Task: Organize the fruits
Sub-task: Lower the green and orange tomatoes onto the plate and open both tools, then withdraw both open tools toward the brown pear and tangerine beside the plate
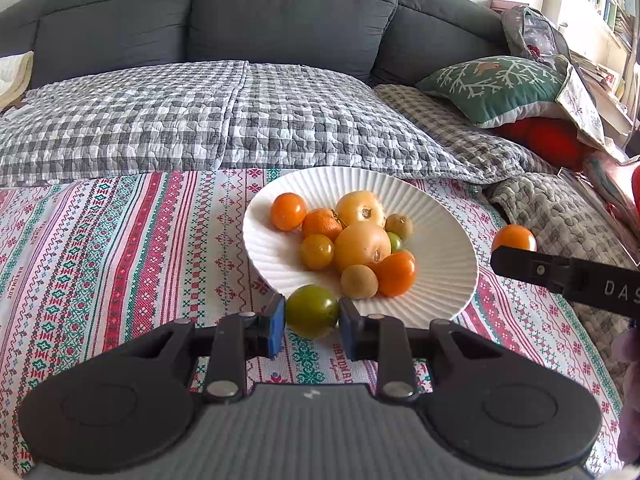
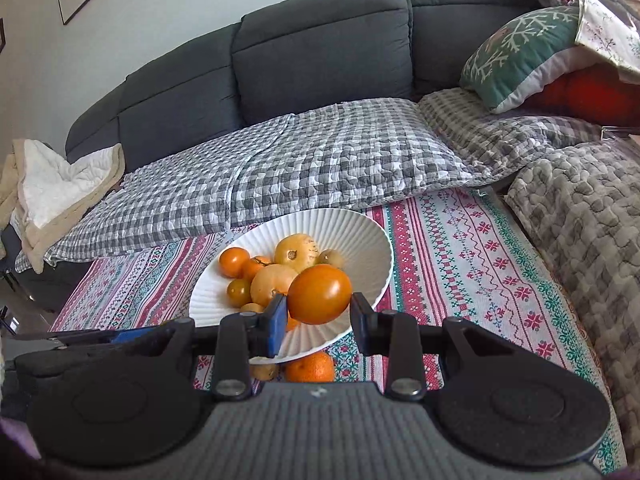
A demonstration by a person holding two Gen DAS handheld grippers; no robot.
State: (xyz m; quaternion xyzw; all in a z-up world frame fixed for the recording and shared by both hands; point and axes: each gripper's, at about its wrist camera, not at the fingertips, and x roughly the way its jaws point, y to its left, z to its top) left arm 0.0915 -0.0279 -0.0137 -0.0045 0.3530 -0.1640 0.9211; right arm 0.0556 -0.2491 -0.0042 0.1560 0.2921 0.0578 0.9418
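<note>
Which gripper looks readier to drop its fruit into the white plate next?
Probably the right gripper: its orange tomato appears over the white plate, while the left gripper holds its green tomato just outside the rim.

"das" on the right tongs' (image 1: 516, 254) black arm (image 1: 580, 280)

1. Left of the white ribbed plate (image 1: 448, 248), the patterned cloth (image 1: 120, 240) lies bare.
2. Fruit crowds the plate's middle; its far rim is open.
3. A mandarin (image 2: 310, 368) and a small yellowish fruit (image 2: 264, 371) sit just beside the near rim.
</note>
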